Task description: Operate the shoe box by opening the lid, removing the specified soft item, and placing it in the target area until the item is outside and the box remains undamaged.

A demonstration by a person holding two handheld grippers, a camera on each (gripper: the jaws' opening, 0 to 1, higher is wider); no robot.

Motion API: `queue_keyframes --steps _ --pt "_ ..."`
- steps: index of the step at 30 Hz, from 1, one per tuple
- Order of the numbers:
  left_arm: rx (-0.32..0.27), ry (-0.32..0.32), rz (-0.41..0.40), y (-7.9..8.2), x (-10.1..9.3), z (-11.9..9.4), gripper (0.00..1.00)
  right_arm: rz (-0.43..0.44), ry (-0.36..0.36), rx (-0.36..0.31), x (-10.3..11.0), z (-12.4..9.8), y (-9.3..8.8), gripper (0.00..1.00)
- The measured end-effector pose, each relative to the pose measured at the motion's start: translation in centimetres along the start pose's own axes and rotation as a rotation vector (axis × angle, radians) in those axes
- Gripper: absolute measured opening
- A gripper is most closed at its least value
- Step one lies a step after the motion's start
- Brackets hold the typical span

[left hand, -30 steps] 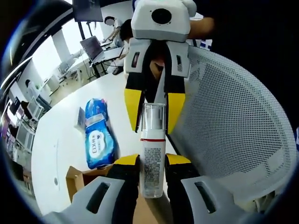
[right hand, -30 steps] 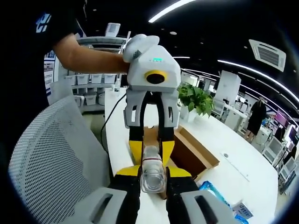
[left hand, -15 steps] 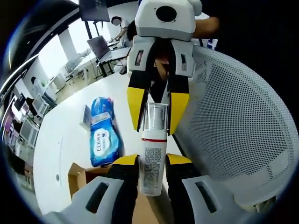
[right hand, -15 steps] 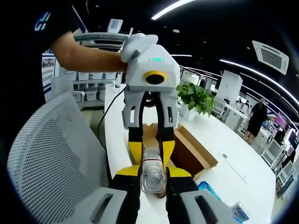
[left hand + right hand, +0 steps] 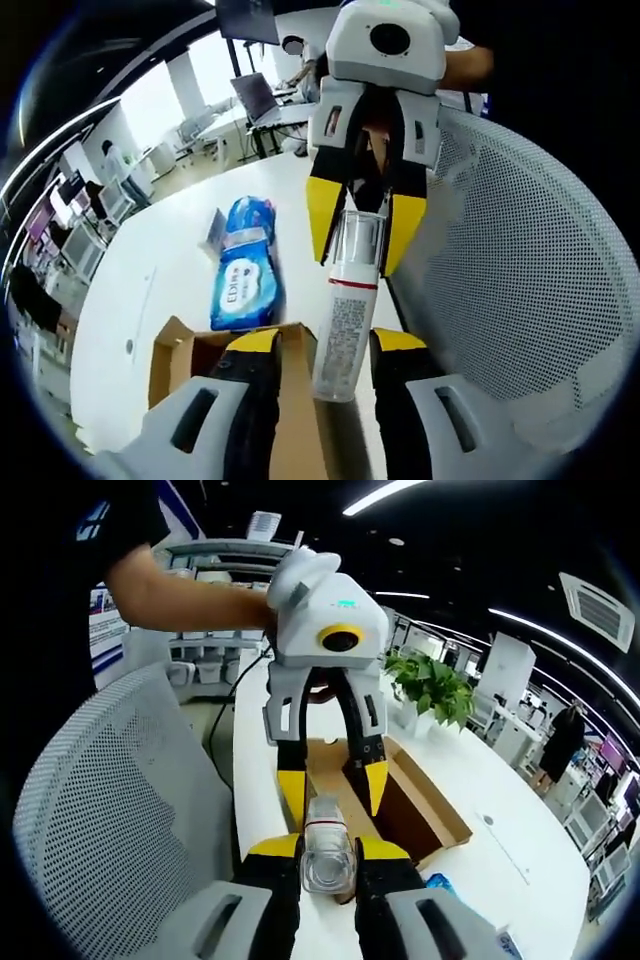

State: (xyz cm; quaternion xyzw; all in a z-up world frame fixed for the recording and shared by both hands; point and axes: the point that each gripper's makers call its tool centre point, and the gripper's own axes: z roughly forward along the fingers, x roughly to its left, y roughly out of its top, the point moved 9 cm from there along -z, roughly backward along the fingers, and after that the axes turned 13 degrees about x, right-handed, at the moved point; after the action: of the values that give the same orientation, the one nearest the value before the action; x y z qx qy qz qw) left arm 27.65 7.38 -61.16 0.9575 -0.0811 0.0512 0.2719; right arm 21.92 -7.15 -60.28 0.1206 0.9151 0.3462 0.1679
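The right gripper point(image 5: 327, 845) is clenching a clear-capped bottle point(image 5: 347, 310) above the open shoe box point(image 5: 400, 805), while the left gripper point(image 5: 325, 345), released, is flanking it at six o'clock.

white table point(image 5: 150, 270), wipes pack point(image 5: 246, 278), open box point(image 5: 400, 798)

Blue wipes pack point(image 5: 245, 279), brown shoe box point(image 5: 400, 805), white mesh chair point(image 5: 520, 270)
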Motion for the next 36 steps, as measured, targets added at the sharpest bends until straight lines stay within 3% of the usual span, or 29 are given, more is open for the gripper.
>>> queue_keyframes --steps 18,31,36 --pt "-0.075 0.137 -0.216 -3.2 -0.3 -1.9 0.5 -0.067 0.02 0.035 -1.4 -0.3 0.2 0.15" --pt "-0.094 0.24 -0.389 -7.1 -1.3 -3.4 0.58 -0.126 -0.013 0.083 -5.7 -1.7 0.0 0.15" --pt "-0.072 0.293 -0.447 -8.9 -1.8 -4.0 0.59 -0.162 -0.032 0.118 -8.0 -2.4 -0.4 0.15"
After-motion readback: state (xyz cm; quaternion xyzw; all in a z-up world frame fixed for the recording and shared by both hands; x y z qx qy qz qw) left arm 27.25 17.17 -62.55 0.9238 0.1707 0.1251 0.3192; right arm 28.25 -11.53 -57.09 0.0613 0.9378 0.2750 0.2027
